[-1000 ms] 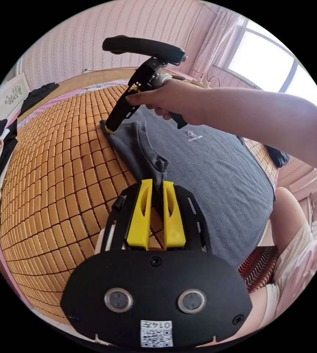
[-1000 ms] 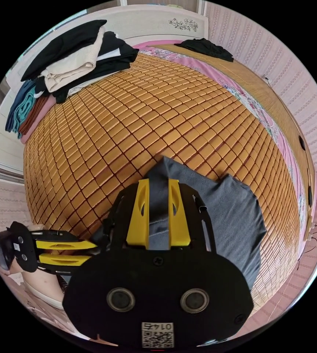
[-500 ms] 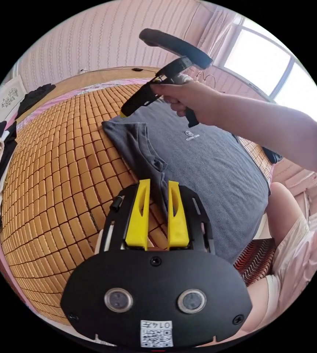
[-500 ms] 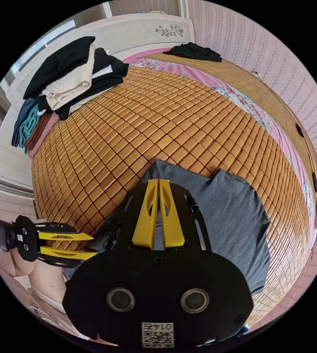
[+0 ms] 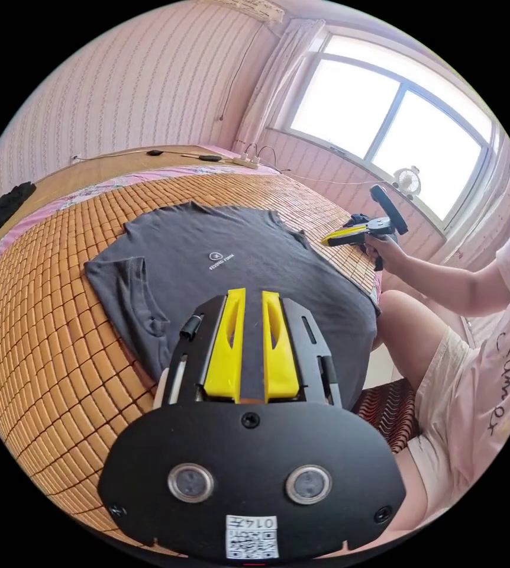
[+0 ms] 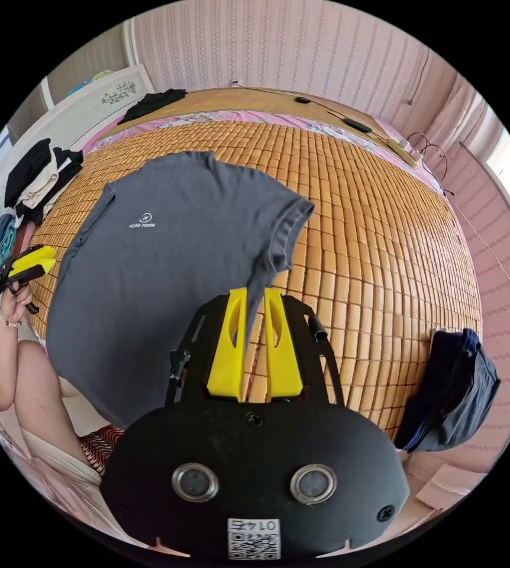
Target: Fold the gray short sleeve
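The gray short-sleeve shirt (image 5: 237,260) lies spread front-up on the bamboo mat (image 5: 48,331), its hem over the bed edge. In the right gripper view the shirt (image 6: 166,254) has its right sleeve (image 6: 287,228) pulled up off the mat into my right gripper (image 6: 255,299), which is shut on it. That gripper (image 5: 341,238) also appears in the left gripper view at the shirt's far edge. My left gripper (image 5: 254,299) hovers over the shirt's near side with a narrow gap between its jaws and no cloth pinched. A hand holds it (image 6: 27,263) beside the shirt's left edge.
A stack of folded clothes (image 6: 36,171) sits at the head of the bed. A black garment (image 6: 154,97) lies at the far corner and a dark blue one (image 6: 450,384) hangs off the right edge. The person's leg (image 5: 420,331) is by the bed edge.
My left gripper has let go of the left sleeve and drawn back off the shirt. My right gripper has crossed from the left sleeve to the right sleeve and closed on it.
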{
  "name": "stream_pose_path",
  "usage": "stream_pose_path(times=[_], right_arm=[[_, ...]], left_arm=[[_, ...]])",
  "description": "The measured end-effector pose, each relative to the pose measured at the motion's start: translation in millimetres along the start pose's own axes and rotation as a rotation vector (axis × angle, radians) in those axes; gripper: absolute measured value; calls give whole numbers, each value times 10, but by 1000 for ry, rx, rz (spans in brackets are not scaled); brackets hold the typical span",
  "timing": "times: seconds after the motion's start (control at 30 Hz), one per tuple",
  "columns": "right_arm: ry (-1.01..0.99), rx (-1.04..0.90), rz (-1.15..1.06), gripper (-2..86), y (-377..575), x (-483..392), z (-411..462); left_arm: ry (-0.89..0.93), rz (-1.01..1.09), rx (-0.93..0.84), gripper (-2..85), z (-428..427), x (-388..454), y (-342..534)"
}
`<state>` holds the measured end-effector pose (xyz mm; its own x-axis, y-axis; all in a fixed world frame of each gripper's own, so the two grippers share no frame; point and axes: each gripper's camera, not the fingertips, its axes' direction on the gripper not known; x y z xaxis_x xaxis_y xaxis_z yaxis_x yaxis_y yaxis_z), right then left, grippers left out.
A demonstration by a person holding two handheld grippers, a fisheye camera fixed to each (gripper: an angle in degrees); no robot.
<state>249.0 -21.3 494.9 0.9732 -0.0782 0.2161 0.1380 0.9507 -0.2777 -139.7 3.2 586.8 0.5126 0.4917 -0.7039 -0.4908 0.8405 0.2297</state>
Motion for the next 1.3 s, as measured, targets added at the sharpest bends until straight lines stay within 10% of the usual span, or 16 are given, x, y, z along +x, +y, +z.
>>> stream_pose_path(times=[0.77,1.3], right_arm=[[-350,126,183,42,182,1498,107],[-374,211,-122,63,226,1451,-313]], left_arm=[[-129,130,-446,56,3595,454,-2986],[-237,-56,-240,66,2054,-787,-2210]])
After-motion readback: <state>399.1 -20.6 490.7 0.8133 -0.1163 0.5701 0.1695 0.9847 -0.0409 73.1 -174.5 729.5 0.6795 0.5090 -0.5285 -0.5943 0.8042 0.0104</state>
